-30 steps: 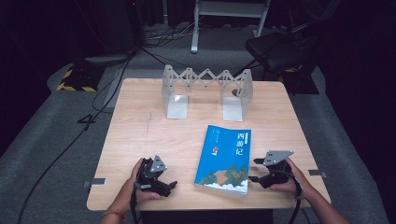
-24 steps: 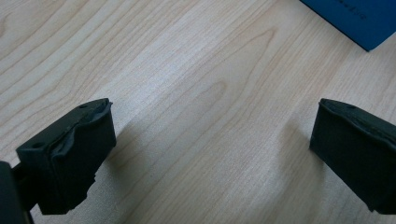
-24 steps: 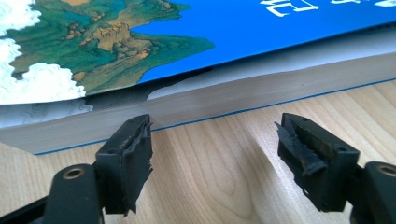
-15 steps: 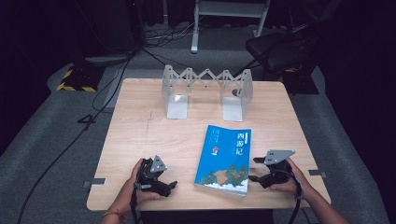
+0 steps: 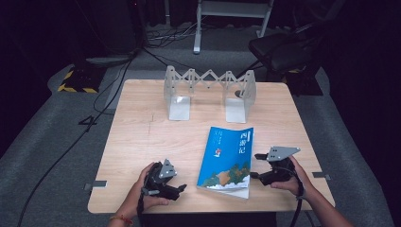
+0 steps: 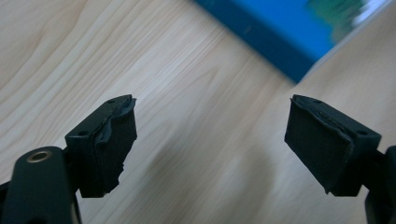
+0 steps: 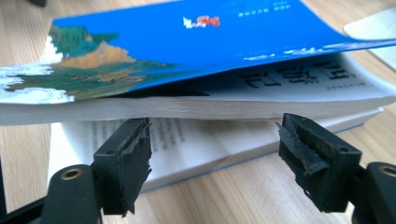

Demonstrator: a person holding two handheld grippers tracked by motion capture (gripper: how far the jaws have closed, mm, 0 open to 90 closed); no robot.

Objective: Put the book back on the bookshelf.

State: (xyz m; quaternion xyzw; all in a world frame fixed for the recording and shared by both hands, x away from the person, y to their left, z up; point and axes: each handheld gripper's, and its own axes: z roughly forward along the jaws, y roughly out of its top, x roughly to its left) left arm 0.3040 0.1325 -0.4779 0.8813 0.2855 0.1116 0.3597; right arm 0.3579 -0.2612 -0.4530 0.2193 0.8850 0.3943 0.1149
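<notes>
wooden table (image 5: 142, 137), left tongs (image 5: 180, 189) closing, empty

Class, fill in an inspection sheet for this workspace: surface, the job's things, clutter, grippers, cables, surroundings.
Surface: wooden table, bare around the things.
Job's things: blue book lying flat, cover slightly lifted at its page edge.
Clutter: metal expandable bookend rack at the far edge.
Grippers: left gripper open, jaws just narrowed, nothing between; right gripper open, facing the pages.
Cables: black cable across the floor.
Surroundings: dark room, grey carpet, chair behind.
</notes>
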